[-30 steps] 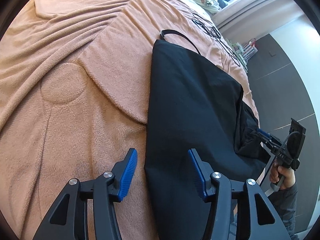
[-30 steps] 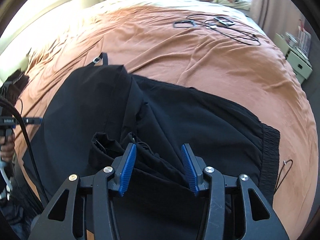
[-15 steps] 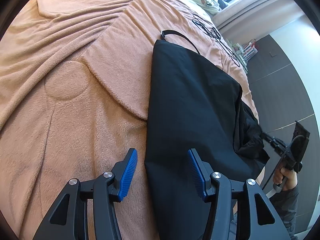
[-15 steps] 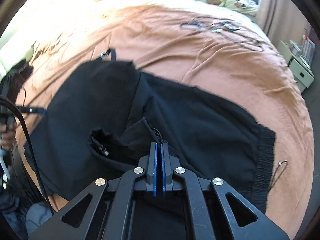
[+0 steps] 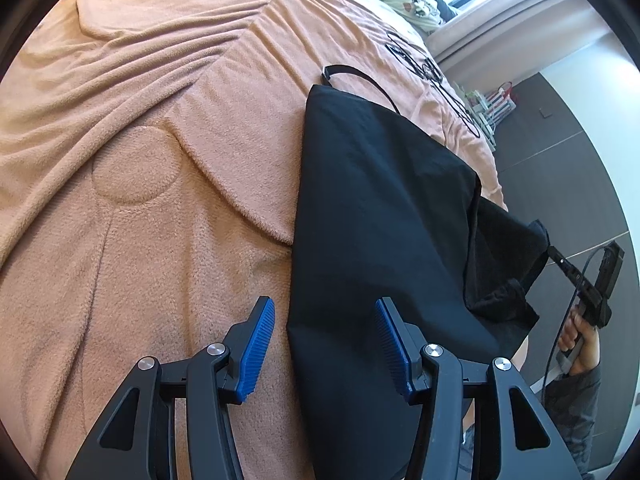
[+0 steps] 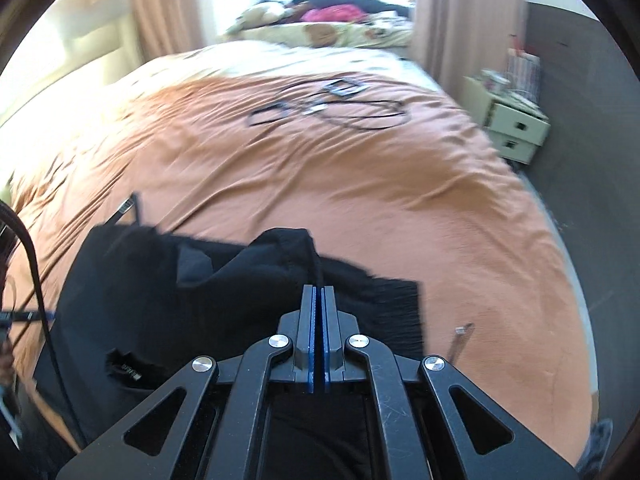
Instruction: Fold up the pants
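Black pants (image 5: 380, 216) lie on the orange blanket (image 5: 160, 208) of a bed. My left gripper (image 5: 325, 320) is open, its fingers astride the near left edge of the pants, just above the cloth. My right gripper (image 6: 319, 300) is shut on a fold of the pants (image 6: 280, 252) and lifts it off the bed; it also shows in the left wrist view (image 5: 560, 264) at the pants' raised right end. A black strap with a buckle (image 5: 352, 76) sticks out at the far end of the pants.
Black cables (image 6: 328, 108) lie on the far part of the blanket (image 6: 360, 184). A pale bedside drawer unit (image 6: 516, 128) stands at the right. A small object (image 6: 460, 336) lies on the blanket right of the pants. Pillows and a window are beyond.
My right gripper has shut on the pants cloth and raised it, tipping its view up. The pants' right end has lifted. My left gripper has stayed open in place.
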Demonstrator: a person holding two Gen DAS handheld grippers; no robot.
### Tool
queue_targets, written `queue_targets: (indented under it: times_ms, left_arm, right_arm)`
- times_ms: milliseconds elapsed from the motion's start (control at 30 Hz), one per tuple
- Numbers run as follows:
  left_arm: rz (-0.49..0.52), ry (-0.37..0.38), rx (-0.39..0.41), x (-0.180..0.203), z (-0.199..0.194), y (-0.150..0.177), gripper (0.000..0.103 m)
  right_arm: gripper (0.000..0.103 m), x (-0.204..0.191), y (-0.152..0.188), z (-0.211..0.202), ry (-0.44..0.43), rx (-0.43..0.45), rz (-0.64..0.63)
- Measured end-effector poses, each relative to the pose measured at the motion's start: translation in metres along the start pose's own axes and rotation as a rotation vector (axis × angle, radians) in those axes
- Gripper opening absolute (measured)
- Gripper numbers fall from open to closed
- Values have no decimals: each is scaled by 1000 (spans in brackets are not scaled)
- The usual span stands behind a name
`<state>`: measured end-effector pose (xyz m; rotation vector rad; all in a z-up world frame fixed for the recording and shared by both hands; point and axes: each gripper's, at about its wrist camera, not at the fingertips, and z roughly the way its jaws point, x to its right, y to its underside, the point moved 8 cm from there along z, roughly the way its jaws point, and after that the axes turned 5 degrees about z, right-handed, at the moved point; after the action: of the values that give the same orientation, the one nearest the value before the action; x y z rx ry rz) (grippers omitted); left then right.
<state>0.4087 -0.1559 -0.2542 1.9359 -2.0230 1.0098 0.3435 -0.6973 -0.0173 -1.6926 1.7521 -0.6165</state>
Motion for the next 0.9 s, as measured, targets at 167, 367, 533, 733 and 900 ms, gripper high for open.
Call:
queue_targets:
  times_ms: [167,367,533,733,900]
  left_arm:
    - [-3,-5,4,0,0,-1,55]
    - [-3,-15,3,-1,-1,-2,55]
    - [-4,-22,5,-1,-2,-2,55]
    - [-6,-21,6,-1,-3,0,55]
    - [-3,-23,5,0,-3,0,55]
  right_arm:
    - [0,25,-11,7,78,19,66]
    - [0,20,-9,19,30,-26,126]
    - [0,-18,14,18,-78,-87,51]
    - [33,-57,33,27,-136,-131,-52]
    - [43,-74,42,25,-209,-142,-111]
